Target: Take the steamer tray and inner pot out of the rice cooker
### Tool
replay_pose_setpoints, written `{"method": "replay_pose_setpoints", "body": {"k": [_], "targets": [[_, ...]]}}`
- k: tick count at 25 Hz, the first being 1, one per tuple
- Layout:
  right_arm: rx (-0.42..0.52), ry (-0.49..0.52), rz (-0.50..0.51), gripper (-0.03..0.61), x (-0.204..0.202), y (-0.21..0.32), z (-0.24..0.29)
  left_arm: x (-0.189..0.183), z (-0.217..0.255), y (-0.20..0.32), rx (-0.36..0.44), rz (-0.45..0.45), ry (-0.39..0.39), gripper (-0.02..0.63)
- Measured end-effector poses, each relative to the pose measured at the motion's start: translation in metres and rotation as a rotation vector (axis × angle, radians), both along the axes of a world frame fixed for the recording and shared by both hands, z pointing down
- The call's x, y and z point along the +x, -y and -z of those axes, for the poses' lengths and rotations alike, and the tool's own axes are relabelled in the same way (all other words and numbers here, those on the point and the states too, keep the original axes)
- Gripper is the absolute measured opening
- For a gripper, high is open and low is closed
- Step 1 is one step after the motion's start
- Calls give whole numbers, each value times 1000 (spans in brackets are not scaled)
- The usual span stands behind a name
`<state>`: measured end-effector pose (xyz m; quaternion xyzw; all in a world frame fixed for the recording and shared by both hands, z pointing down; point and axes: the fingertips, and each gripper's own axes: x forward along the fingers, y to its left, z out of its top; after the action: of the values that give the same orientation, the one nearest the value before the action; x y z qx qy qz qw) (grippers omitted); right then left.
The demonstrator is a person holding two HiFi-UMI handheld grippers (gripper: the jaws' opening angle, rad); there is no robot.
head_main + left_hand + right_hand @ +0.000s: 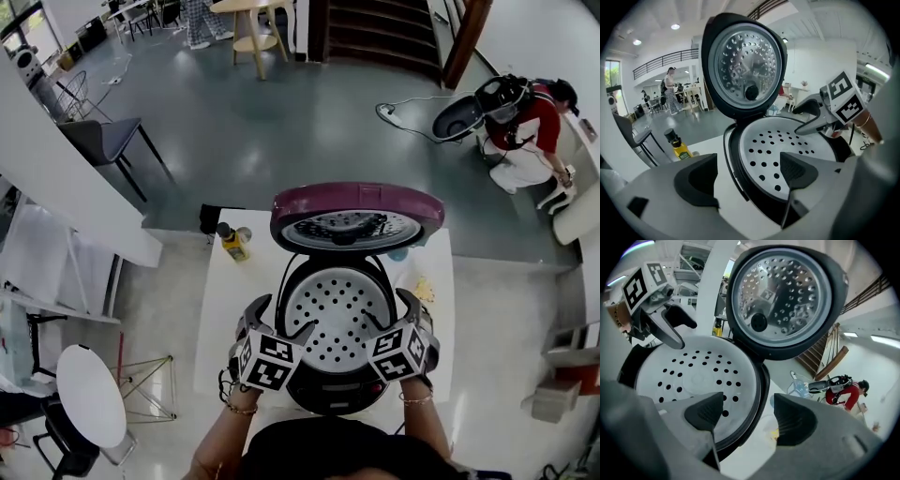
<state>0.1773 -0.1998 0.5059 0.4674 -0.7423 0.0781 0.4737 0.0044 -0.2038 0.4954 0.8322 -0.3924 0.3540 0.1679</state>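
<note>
The rice cooker (342, 375) stands on a white table with its maroon lid (356, 214) tipped up and back. The white perforated steamer tray (337, 314) sits in its mouth and hides the inner pot beneath. My left gripper (281, 321) is open at the tray's left edge; in the left gripper view (747, 176) the cooker's rim (736, 176) runs between the jaws, one pad over the tray (783, 145). My right gripper (392, 314) is open at the right edge. Seen from its own camera (750, 416), it straddles the rim beside the tray (689, 376).
A yellow bottle (234, 244) stands on the table (225, 319) left of the lid. Small items (424, 289) lie right of the cooker. A round white stool (89, 394) and chairs stand to the left. A person in red (525, 122) crouches far right.
</note>
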Motion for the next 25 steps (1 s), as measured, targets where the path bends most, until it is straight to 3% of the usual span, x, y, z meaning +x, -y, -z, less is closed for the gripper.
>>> {"method": "replay_pose_setpoints", "body": {"k": [3,6,8,11,14,19,25], "targets": [[-46,-73,28,339,1,5,-19,0,-21,7,-46,-11,102,399],[-57,-78,38,339,4,9,-25,0,-35,12,-57,-23,173,397],[-61,-68,39,339,7,11,-25,0,-36,15,-53,-13,171,385],[-56,-67,38,330,12,14,-25,0,-35,20,-56,30,154,261],[-49,-34,42,245,9,13,-23,-2,-34,23,-54,38,173,246],[80,-19,47,121,3,13,-3,0,-23,16,-34,26,202,213],[165,38,34,108,4,15,19,7,-4,11,-4,24,145,138]]}}
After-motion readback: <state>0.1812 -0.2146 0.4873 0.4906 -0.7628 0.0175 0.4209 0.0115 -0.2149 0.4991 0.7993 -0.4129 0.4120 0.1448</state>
